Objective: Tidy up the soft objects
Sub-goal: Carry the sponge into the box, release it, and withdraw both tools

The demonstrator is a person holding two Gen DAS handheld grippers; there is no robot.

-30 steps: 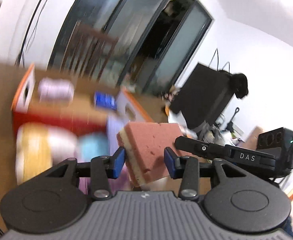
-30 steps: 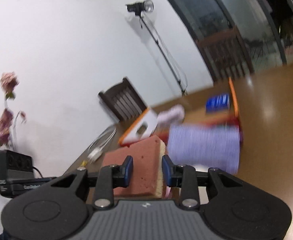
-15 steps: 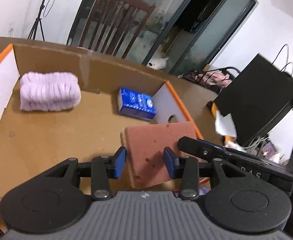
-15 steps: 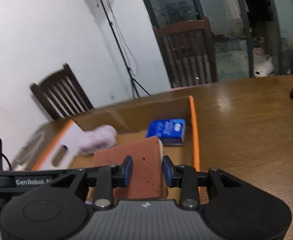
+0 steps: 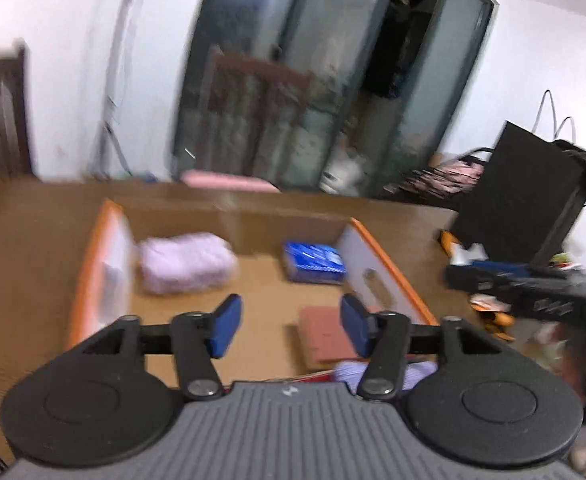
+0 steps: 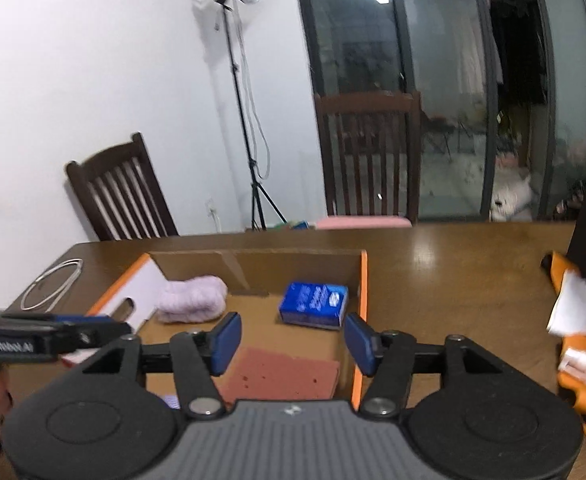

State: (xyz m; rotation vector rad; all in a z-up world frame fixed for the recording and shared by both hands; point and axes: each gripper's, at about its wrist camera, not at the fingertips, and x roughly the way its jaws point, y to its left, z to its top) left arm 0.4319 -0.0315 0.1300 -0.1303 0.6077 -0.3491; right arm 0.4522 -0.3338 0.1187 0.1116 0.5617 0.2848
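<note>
a brown wooden table [image 6: 453, 256] stood before white walls and dark glass doors, with wooden chairs behind it and a light stand in the corner. on the table sat an open cardboard box [image 6: 363, 280] with orange edges and white end flaps.

inside the box lay the soft things: a pale lilac fluffy bundle [image 6: 193, 298] toward the far left, a blue tissue pack [image 6: 313, 305] toward the far right, and a reddish sponge [image 6: 289, 374] lying flat on the box floor near the right wall, closest to the cameras. in the left wrist view the same sponge [image 5: 325, 334] showed partly behind the right blue pad, on the floor and not between the pads.

the left gripper [image 5: 287, 322] had its jaws opening, with nothing between them. the right gripper [image 6: 289, 342] likewise had its jaws opening and held nothing; the sponge lay below and beyond its pads. the left tool's body reached into the right view at the left edge.

the sponge looked light and springy, likely to squash under a firm pinch and spring back, so it probably tolerates a loose hold across its two long sides. the lilac bundle appeared floppy and would best be pinched through its middle. the tissue pack seemed slick in its wrapper and might slip unless taken across its narrow faces. something lilac also showed just at the box's near edge, too blurred to name.
</note>
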